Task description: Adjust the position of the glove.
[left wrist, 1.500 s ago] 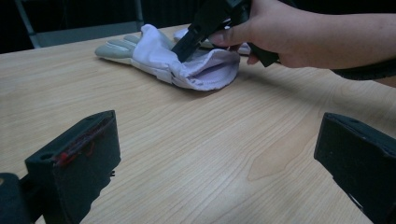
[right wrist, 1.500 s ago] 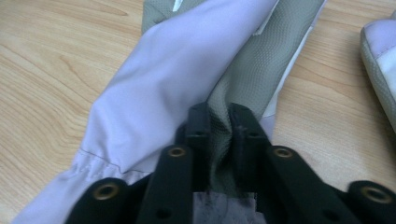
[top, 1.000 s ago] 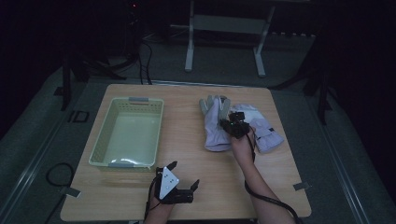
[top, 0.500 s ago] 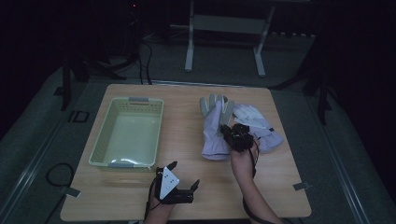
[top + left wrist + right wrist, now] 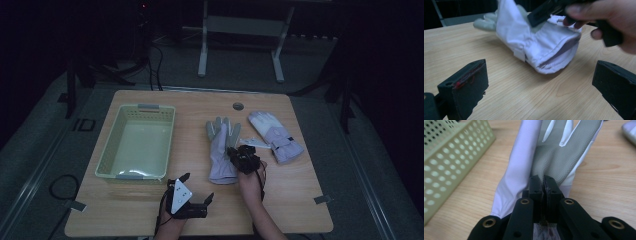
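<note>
— Where is the glove [image 5: 220, 150]?

— Flat on the table [image 5: 300, 200], palm up, fingers pointing away from the person, between the basket [image 5: 136, 142] and a second glove [image 5: 276, 136] that lies to its right, apart from it.

— And the right gripper [image 5: 243, 157]?

— It sits at the glove's cuff end. In the right gripper view its jaws are pressed together on the glove's fabric just below the grey palm; a scrap of cloth shows between them lower down. So it is clamped on the glove.

— Is the cuff lifted?

— In the left gripper view it seems raised a little off the wood with the opening gaping, though the picture is blurred there, so I would not swear to it.

— The left gripper [image 5: 192, 200]?

— Near the table's front edge, below the basket, well apart from the glove. Its jaws stand wide with bare wood between them, holding nothing.
</note>
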`<state>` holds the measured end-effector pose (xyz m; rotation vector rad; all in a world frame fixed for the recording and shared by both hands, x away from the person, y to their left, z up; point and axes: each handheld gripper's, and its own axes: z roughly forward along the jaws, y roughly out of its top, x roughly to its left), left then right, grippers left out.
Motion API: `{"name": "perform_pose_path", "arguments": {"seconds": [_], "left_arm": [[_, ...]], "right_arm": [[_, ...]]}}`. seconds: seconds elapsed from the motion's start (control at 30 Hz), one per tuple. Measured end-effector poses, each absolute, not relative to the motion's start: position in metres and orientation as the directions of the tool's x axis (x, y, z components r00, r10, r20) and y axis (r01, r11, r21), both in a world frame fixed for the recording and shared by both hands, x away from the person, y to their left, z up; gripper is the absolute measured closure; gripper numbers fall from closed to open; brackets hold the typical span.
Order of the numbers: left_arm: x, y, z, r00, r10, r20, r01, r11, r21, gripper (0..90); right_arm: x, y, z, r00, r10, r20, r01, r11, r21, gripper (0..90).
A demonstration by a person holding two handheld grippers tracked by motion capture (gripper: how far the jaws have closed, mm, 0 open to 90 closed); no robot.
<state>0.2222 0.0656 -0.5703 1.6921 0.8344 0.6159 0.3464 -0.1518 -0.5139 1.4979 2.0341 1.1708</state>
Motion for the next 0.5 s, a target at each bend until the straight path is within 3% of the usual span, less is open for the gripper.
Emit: {"name": "perform_pose_path", "arguments": {"seconds": [0.5], "left_arm": [[0.222, 0.065, -0.570, 0.619, 0.785, -0.012, 0.218, -0.157, 0.963, 0.5]], "right_arm": [[0.366, -0.144, -0.548, -0.365, 0.927, 0.091, 0.640, 0.179, 0.747, 82.6]]}}
